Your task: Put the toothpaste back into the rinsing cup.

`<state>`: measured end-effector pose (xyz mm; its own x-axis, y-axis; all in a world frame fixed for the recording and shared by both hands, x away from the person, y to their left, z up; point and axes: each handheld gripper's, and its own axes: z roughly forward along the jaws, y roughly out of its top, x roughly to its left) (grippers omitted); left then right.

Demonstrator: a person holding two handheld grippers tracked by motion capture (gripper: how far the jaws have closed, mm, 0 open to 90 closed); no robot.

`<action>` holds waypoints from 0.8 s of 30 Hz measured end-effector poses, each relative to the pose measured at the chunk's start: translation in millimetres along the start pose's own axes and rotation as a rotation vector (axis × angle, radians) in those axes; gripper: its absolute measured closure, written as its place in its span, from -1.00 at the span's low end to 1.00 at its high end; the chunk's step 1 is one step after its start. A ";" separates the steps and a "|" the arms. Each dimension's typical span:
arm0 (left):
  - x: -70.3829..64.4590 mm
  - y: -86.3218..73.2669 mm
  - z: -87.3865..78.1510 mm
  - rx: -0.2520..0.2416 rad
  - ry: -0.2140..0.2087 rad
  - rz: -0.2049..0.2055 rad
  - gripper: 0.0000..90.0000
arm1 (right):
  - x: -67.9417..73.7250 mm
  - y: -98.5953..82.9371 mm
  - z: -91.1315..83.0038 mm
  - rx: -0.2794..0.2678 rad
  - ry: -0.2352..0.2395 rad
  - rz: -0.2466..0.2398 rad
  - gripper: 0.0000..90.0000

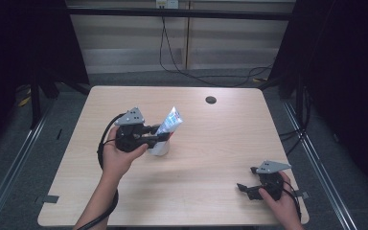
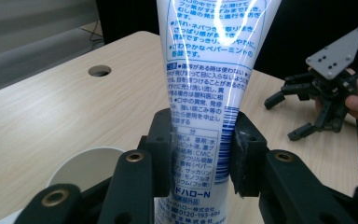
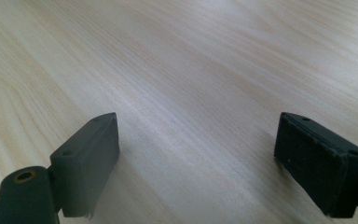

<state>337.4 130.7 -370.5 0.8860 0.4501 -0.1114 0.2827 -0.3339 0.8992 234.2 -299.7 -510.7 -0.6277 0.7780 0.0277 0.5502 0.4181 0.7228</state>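
A white toothpaste tube [image 1: 171,122] with blue print stands tilted over a white cup [image 1: 159,147] near the middle of the table. My left gripper [image 1: 164,134] is shut on the tube's lower part. In the left gripper view the tube [image 2: 205,88] rises between the two black pads [image 2: 248,158], and the cup's rim [image 2: 88,161] shows below at the left. My right gripper [image 1: 245,186] rests low at the table's front right, open with nothing between its jaws. The right gripper view has its gripper [image 3: 198,163] with jaws wide apart over bare wood.
The light wooden table [image 1: 220,143] has a round cable hole [image 1: 211,99] at the back centre. Black cables trail on the floor beyond the far edge. In the left gripper view the other hand's gripper [image 2: 324,93] stands at the right.
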 end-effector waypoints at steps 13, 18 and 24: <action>3.0 6.3 -2.8 -0.041 0.043 -0.035 0.47 | -0.1 0.0 0.1 -0.001 0.000 -0.001 -0.70; 4.4 9.4 -1.2 -0.049 0.059 -0.040 0.47 | 0.0 0.0 0.0 -0.001 -0.001 0.000 -0.70; 5.8 12.7 1.6 -0.054 0.082 -0.035 0.48 | 0.0 0.0 -0.1 0.001 0.000 0.000 -0.70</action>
<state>346.7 127.8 -360.3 0.8422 0.5279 -0.1102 0.2908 -0.2724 0.9172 234.2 -299.7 -510.7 -0.6275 0.7781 0.0281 0.5508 0.4182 0.7223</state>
